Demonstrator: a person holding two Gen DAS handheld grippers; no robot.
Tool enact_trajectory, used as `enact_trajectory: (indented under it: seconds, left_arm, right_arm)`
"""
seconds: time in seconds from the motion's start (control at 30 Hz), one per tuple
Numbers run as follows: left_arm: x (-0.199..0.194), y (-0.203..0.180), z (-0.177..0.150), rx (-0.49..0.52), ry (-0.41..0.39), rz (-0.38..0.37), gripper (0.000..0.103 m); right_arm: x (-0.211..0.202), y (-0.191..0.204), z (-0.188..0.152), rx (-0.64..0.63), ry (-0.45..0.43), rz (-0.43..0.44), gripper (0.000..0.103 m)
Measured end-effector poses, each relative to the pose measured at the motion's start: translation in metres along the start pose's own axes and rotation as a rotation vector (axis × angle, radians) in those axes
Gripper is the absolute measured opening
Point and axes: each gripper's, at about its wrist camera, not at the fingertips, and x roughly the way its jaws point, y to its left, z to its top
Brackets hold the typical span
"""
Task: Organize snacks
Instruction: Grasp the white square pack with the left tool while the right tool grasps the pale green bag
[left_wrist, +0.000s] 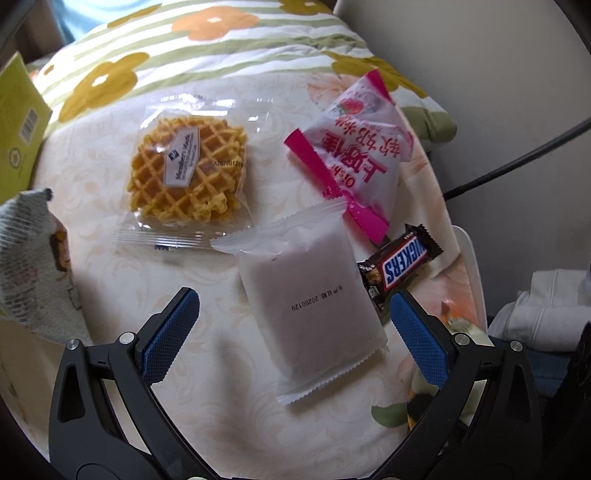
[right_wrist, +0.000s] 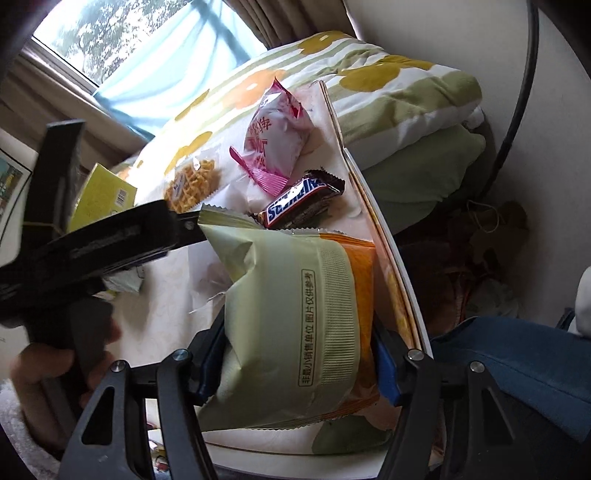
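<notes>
1. the left claw (left_wrist: 293, 319) hangs spread wide above the desk (left_wrist: 207, 369), pinching nothing.
2. a frosted white packet (left_wrist: 310, 306) lies flat on the desk between its blue pads, touching neither.
3. ahead of the left claw and to its left lies a waffle in a clear wrapper (left_wrist: 188, 173); ahead to its right, a pink and white candy bag (left_wrist: 354, 151).
4. a snickers bar (left_wrist: 400, 266) rests just beyond the right pad, beside the white packet.
5. the right claw (right_wrist: 295, 362) pinches a pale green and orange snack bag (right_wrist: 291, 325) by both sides, over the desk's near edge.
6. beyond that bag lie the snickers bar (right_wrist: 299, 201) and the candy bag (right_wrist: 277, 136).
</notes>
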Motion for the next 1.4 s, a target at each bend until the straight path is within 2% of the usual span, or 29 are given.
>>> enact_trajectory:
  seconds: [0.13, 0.27, 0.4, 0.57, 0.73, 0.83, 1.0, 1.03, 1.1, 1.2, 1.23, 1.27, 1.4]
  left_arm:
    - [0.007, 0.001, 0.001, -0.016, 0.006, -0.015, 0.102]
    - [0.012, 0.008, 0.001, -0.022, 0.021, 0.039, 0.102]
    - [0.014, 0.015, -0.002, -0.030, 0.031, 0.018, 0.102]
    - [0.009, 0.014, -0.006, 0.022, 0.027, 0.058, 0.102]
    - [0.004, 0.023, -0.011, 0.033, 0.048, 0.075, 0.102]
    - [0.002, 0.014, -0.009, 0.085, 0.043, 0.106, 0.102]
    - [0.010, -0.004, -0.007, 0.157, 0.049, 0.114, 0.102]
    - [0.013, -0.005, -0.007, 0.166, 0.056, 0.124, 0.100]
    - [0.019, -0.006, -0.008, 0.175, 0.078, 0.127, 0.082]
    - [0.020, -0.010, -0.011, 0.207, 0.076, 0.134, 0.073]
    - [0.019, -0.012, -0.011, 0.219, 0.074, 0.132, 0.067]
    - [0.018, -0.015, -0.012, 0.233, 0.070, 0.132, 0.063]
    - [0.017, -0.016, -0.014, 0.245, 0.061, 0.133, 0.061]
  right_arm:
    - [0.001, 0.002, -0.001, -0.011, -0.001, -0.008, 0.062]
    - [0.000, 0.001, 0.001, -0.011, -0.002, -0.002, 0.062]
    - [0.000, 0.001, 0.001, -0.020, 0.000, 0.004, 0.062]
    - [-0.001, 0.001, 0.000, -0.025, 0.007, 0.011, 0.062]
    - [0.000, 0.001, 0.001, -0.027, 0.011, 0.018, 0.062]
    - [0.000, 0.001, 0.001, -0.025, 0.010, 0.022, 0.062]
    - [-0.001, 0.000, 0.001, -0.024, 0.010, 0.021, 0.062]
    - [-0.001, 0.000, 0.001, -0.025, 0.010, 0.021, 0.062]
    - [0.000, 0.000, 0.001, -0.024, 0.010, 0.017, 0.062]
    - [0.000, 0.001, 0.001, -0.022, 0.010, 0.014, 0.062]
    - [0.000, 0.000, 0.001, -0.023, 0.010, 0.013, 0.062]
    - [0.000, 0.000, 0.002, -0.026, 0.011, 0.012, 0.062]
    - [0.000, 0.001, 0.001, -0.025, 0.010, 0.013, 0.062]
